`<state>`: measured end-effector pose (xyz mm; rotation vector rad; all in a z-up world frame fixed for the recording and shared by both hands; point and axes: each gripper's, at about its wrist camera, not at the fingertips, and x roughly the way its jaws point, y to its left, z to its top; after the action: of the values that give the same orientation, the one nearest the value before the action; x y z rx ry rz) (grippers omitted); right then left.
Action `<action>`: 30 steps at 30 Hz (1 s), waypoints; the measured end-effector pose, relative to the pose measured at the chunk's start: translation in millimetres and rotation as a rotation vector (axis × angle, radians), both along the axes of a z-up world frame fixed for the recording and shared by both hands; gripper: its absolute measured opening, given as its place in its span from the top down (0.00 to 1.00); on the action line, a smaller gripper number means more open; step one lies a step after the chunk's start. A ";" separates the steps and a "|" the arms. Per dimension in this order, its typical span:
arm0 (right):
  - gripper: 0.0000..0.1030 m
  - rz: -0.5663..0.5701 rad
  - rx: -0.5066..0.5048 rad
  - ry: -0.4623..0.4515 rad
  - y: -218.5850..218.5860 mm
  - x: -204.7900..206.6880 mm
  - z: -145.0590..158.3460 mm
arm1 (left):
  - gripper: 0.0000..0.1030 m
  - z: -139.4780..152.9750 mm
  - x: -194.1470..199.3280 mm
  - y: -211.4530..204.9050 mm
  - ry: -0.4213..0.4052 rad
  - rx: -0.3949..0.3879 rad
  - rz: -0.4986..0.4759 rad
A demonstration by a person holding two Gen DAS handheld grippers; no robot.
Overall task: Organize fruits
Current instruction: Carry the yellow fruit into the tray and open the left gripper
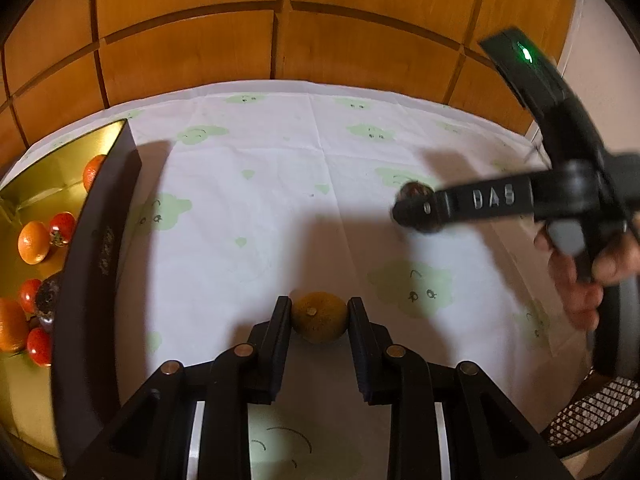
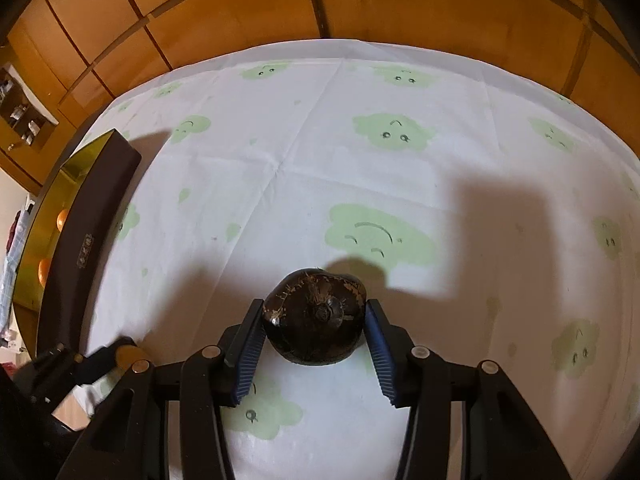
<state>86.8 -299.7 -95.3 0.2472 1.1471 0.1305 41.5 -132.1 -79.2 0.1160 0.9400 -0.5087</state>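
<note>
- A home: table under a white cloth point(image 2: 304, 152) printed with green smiling clouds.
- Wooden cabinets point(image 1: 192, 44) at 12 o'clock.
- Cluttered shelf point(image 2: 20, 116) at 9 o'clock.

A white tablecloth point(image 2: 304, 160) with green smiling clouds is covering the table, and dark shadows are lying across it. Behind the table, a wall of orange-brown wooden panels point(image 1: 192, 48) is standing. A woven chair seat point(image 1: 592, 412) is peeking in at the table's right edge.
</note>
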 end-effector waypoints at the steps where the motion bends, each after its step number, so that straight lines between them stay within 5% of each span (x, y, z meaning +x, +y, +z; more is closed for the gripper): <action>1: 0.52 -0.009 0.002 -0.004 -0.8 -1.7 0.0 | 0.73 2.8 -0.4 1.3 -0.007 -0.003 0.000; 10: 0.52 -0.028 0.016 -0.024 -1.8 -3.8 -1.9 | 0.73 60.8 -1.6 41.2 -0.086 -0.093 0.068; 16: 0.52 -0.020 -0.001 -0.035 1.9 -2.4 -2.3 | 0.73 88.6 25.7 112.9 -0.082 -0.145 0.242; 24: 0.52 -0.022 0.009 -0.038 -0.6 -1.1 -3.7 | 0.73 67.7 73.3 214.2 0.011 -0.133 0.534; 30: 0.53 -0.019 0.002 -0.036 -0.1 -0.8 -5.1 | 0.73 42.4 97.1 246.1 0.099 -0.137 0.643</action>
<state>86.0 -299.8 -100.4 0.2567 1.1089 0.1190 138.6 114.0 -36.8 -0.3312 0.9743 0.0198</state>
